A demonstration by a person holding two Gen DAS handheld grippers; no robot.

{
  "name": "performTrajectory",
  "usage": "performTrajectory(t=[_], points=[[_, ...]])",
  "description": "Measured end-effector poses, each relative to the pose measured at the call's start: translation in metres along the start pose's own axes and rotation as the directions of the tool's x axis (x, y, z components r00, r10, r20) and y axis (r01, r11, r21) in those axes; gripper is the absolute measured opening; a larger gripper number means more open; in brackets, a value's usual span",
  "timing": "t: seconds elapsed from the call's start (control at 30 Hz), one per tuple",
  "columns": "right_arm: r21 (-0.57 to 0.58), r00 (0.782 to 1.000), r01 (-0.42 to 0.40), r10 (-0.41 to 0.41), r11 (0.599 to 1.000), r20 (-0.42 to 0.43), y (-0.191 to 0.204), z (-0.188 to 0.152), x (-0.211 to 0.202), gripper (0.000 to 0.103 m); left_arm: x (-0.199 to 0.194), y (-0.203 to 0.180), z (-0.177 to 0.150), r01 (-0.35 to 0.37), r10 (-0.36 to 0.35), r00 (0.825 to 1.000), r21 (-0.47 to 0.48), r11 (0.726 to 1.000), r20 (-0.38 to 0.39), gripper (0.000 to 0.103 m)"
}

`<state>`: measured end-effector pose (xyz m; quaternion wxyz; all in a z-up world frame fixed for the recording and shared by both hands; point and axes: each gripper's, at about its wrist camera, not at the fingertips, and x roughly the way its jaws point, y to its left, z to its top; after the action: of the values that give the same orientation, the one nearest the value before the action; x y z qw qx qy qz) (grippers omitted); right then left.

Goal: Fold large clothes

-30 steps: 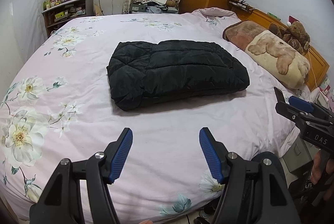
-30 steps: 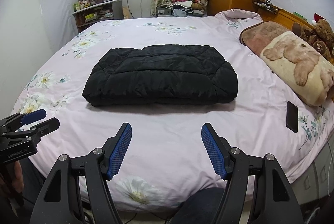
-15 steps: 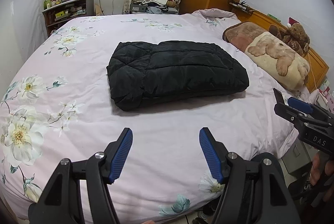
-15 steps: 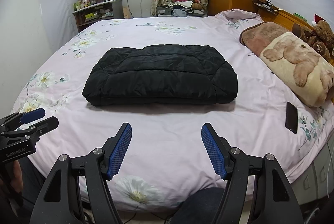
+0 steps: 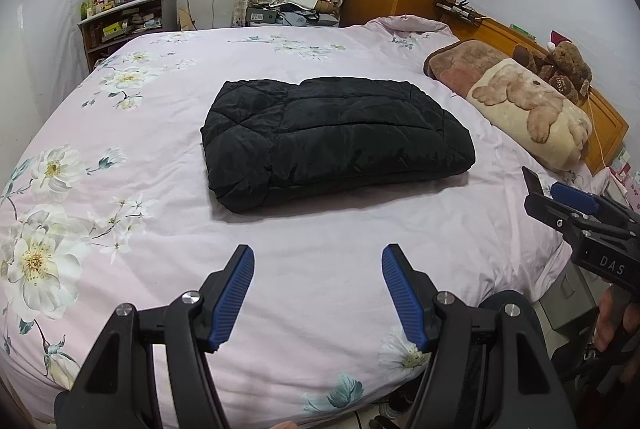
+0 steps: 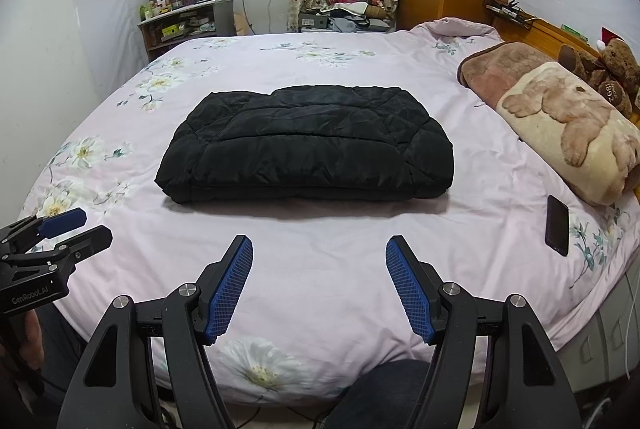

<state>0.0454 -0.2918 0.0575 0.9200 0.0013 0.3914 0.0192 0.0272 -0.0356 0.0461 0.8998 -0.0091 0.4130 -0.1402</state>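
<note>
Left wrist view showed the left gripper (image 5: 318,257) poised over the near edge of the bed (image 5: 120,229), its blue-padded fingers (image 5: 232,293) spread wide with nothing between them. A black quilted jacket (image 5: 332,137), already folded into a thick rectangle, lay in the middle of the floral pink sheet, well apart from both tools. From the right wrist view the right gripper (image 6: 319,249) hung likewise at the bed's near edge, jaws held apart and empty, the folded jacket (image 6: 308,149) straight ahead of it. A bear-print blanket roll (image 6: 572,125) lay along the headboard side, a teddy bear (image 6: 612,69) behind it, and a dark phone (image 6: 557,225) rested flat on the sheet near the roll
</note>
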Motion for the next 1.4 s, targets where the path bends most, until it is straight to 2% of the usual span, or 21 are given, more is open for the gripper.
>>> performTrajectory(t=[0.8, 1.17, 1.4], points=[[0.001, 1.0, 0.001, -0.001, 1.0, 0.0, -0.0025, 0.0, 0.0, 0.069, 0.0, -0.0018, 0.0007, 0.005, -0.005, 1.0, 0.002, 1.0, -0.001, 0.068], [-0.002, 1.0, 0.002, -0.002, 1.0, -0.001, -0.0025, 0.0005, 0.0006, 0.069, 0.0024, -0.0062, 0.0011, -0.017, 0.017, 1.0, 0.035, 0.999, 0.002, 0.068], [0.001, 1.0, 0.003, -0.003, 1.0, -0.002, -0.0069, 0.0, 0.0005, 0.069, 0.0022, -0.0039, 0.001, -0.032, 0.032, 0.999, 0.024, 0.999, 0.018, 0.068]])
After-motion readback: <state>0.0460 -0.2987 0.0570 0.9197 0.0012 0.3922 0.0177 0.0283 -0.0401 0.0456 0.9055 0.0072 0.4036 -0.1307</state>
